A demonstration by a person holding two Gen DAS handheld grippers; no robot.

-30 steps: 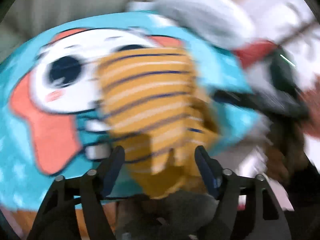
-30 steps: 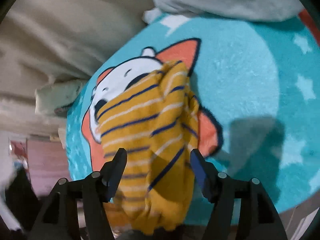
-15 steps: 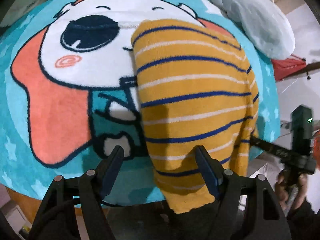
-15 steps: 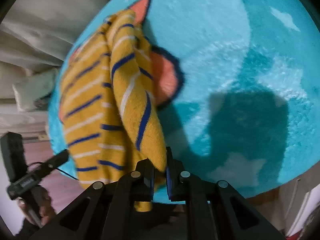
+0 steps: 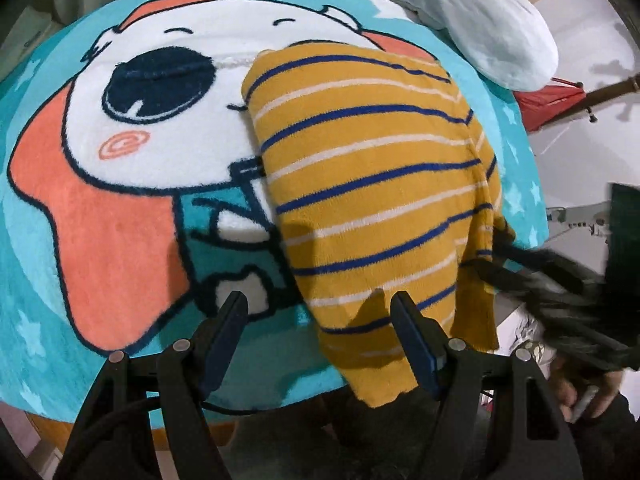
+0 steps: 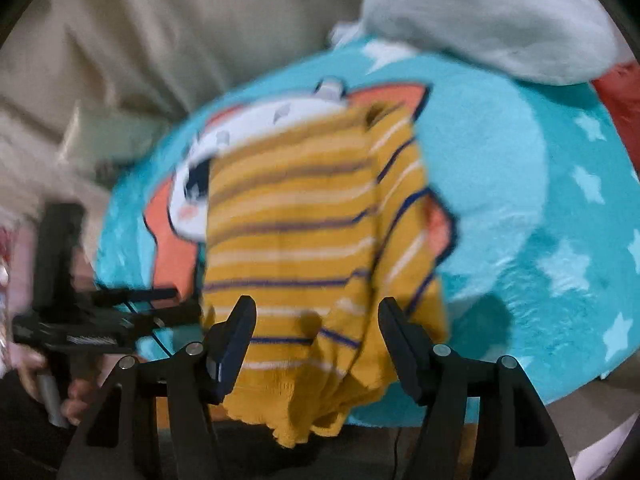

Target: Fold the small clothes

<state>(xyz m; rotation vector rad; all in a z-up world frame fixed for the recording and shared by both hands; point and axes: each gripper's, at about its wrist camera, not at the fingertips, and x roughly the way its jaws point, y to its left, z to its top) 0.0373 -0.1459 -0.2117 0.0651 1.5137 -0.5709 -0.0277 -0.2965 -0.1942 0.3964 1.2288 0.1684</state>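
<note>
In the left wrist view, the yellow striped garment (image 5: 372, 200) is seen laid flatter than half a second ago on the cartoon mat (image 5: 120, 240), its near hem hanging over the mat's near edge, while the left gripper (image 5: 320, 328) is kept spread and empty above that hem. In the right wrist view, the pinch held half a second ago is released: the right gripper (image 6: 316, 336) is opening with nothing pinched, the garment (image 6: 296, 240) lying below it, so one fold is judged placed.

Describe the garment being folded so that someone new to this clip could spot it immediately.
Find the round turquoise rug with a white cartoon face. The garment lies across its near edge, hanging slightly over. It is mustard yellow with thin navy and white stripes, unlike the plain pale cushion behind.
</note>
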